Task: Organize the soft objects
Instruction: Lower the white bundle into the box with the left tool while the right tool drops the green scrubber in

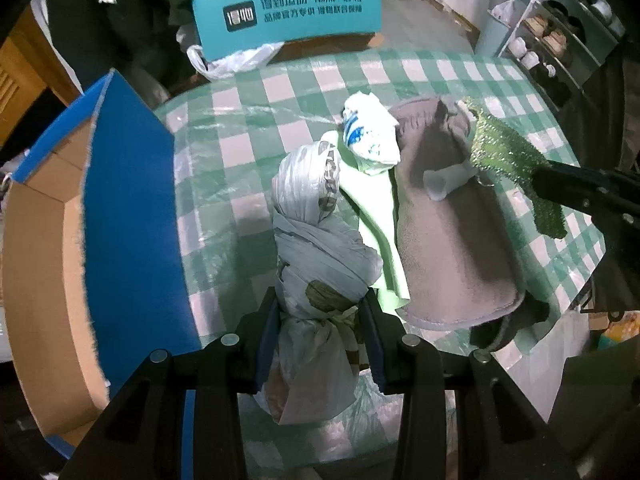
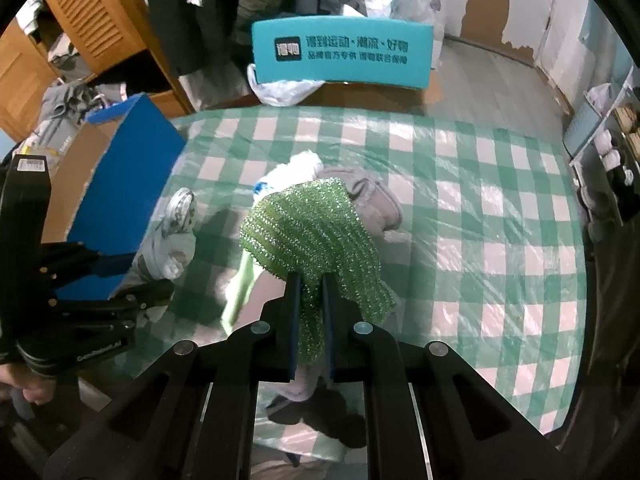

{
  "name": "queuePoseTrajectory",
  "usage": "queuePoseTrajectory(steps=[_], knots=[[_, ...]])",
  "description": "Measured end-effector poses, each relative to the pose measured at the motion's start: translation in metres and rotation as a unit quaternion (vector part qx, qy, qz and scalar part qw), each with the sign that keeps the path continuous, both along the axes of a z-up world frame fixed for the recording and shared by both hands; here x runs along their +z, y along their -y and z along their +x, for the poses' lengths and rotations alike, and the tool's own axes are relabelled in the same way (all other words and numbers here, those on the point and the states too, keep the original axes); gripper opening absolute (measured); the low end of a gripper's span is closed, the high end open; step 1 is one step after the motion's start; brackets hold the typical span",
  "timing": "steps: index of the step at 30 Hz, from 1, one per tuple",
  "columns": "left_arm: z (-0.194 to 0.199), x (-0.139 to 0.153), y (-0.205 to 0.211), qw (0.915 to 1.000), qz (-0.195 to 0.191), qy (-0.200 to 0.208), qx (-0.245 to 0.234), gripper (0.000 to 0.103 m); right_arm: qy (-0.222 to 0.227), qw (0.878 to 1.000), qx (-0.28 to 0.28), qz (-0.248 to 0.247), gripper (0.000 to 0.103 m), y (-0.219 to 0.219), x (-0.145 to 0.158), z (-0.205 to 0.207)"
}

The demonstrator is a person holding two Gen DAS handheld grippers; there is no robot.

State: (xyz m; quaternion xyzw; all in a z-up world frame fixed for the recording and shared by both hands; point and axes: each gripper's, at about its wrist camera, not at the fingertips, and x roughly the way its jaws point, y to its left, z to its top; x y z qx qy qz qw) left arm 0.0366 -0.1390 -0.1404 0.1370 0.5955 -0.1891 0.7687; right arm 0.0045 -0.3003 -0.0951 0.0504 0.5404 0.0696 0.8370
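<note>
My left gripper (image 1: 320, 312) is shut on a knotted grey plastic bag bundle (image 1: 316, 240) that lies on the checked table; it also shows in the right wrist view (image 2: 172, 236). My right gripper (image 2: 311, 284) is shut on a sparkly green mesh cloth (image 2: 312, 224) and holds it above the pile; the cloth also shows in the left wrist view (image 1: 508, 152). A grey fleece cloth (image 1: 452, 236), a light green cloth (image 1: 376, 216) and a white-and-blue bundle (image 1: 370, 132) lie together mid-table.
An open cardboard box with blue sides (image 1: 132, 200) stands at the table's left edge, also in the right wrist view (image 2: 120, 184). A teal chair back (image 1: 288, 12) and a white plastic bag (image 1: 232, 60) are behind the table. Shelves (image 1: 560, 36) stand at the right.
</note>
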Motion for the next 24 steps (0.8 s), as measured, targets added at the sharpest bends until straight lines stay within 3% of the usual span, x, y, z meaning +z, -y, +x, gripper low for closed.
queuePoseTrajectory(steps=[12,24], knots=[[-0.013,0.049,-0.025,0.9987,-0.019,0.046,0.006,0.039,0.03,0.999,0.025,0.002,0.009,-0.026,0.03,-0.006],[-0.024,0.097,-0.076,0.9937,-0.037,0.102,0.029,0.039,0.058,0.996,0.066,0.012,0.009,-0.077,0.056,0.002]])
